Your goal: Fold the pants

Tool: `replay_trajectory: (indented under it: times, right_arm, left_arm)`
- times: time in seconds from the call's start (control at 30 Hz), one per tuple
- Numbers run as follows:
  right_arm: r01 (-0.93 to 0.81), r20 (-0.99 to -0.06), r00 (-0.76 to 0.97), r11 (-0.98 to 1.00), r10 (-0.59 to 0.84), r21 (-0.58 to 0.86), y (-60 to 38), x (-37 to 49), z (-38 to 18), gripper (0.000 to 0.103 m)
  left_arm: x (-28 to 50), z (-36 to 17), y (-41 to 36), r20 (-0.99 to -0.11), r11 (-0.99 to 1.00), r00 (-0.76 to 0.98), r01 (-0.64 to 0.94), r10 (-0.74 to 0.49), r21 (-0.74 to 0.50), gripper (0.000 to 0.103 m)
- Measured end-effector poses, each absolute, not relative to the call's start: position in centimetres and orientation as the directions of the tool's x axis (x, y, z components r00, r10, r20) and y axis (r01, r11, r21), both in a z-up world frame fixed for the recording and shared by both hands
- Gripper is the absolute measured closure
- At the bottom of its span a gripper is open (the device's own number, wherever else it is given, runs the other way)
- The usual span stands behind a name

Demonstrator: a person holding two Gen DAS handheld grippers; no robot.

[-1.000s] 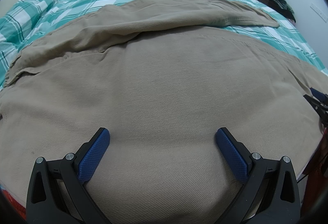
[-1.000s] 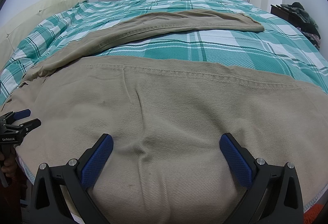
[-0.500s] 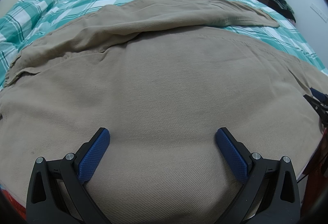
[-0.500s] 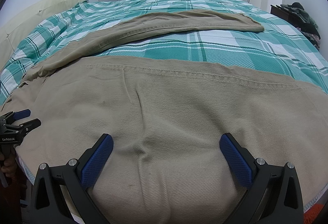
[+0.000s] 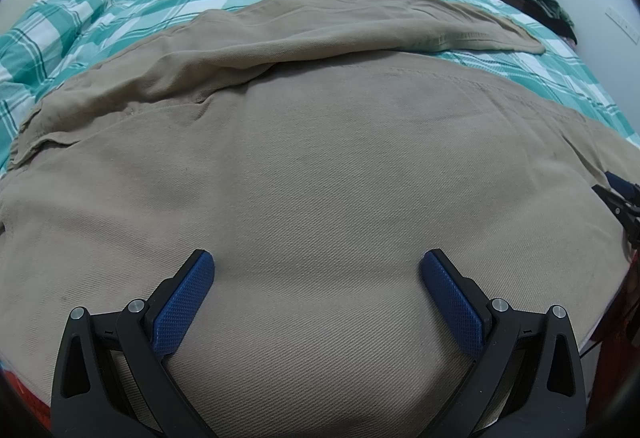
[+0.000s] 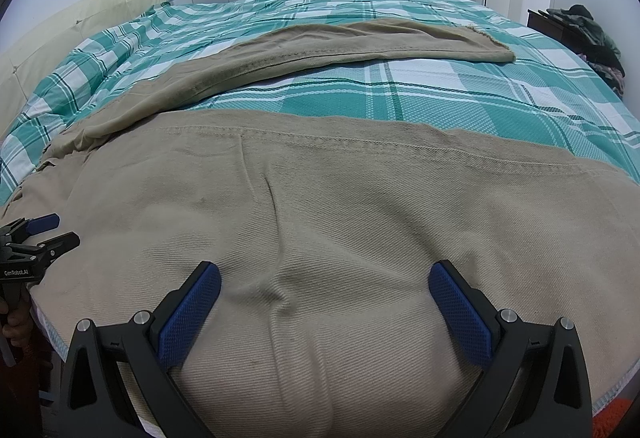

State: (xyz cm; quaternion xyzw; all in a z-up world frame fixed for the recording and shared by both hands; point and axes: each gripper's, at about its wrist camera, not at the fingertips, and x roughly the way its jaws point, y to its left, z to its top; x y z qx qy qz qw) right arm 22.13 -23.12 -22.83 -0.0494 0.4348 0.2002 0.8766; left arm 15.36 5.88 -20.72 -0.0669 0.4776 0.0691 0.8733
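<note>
While the tan pants [image 5: 320, 165] lie spread across the near side of the bed [image 6: 440, 101], one leg close along the near edge and the other angled away over the green plaid cover, both claws hover just above the near leg with nothing held. The left claw [image 5: 316, 278] is spread wide over smooth cloth, and the right claw [image 6: 324, 290] is equally wide, straddling a raised crease that runs toward the camera.

Judging from this layout, the step in hand is taking hold of the near leg to begin the first fold, probably bringing one leg over onto the other. To do it well, each claw should drop to the very edge of the fabric near the bed's side and pinch both layers together, not just the top one. Smoothing the crease under the right claw first would keep it from being trapped in the fold. Both claws should lift together, keeping the cloth between them lightly taut, and carry it so the seams meet the far leg.
</note>
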Motion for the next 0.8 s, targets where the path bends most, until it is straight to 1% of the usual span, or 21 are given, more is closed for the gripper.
replay_trajectory:
  times: [0.6,0.8]
  right_arm:
    - [-0.393,-0.782,0.542,0.915,0.307,0.087,-23.1,22.2,-22.8,0.0]
    - [-0.388,-0.787,0.542,0.918,0.294,0.075,-23.2,22.2,-22.5,0.0]
  left_arm:
    - [15.4,-20.6,5.9,-0.844,0.981,0.533,-0.187,0.058,-0.051,0.001]
    - [15.1,-19.0,6.2,-0.873,0.975,0.484,-0.216,0.058,-0.055,0.001]
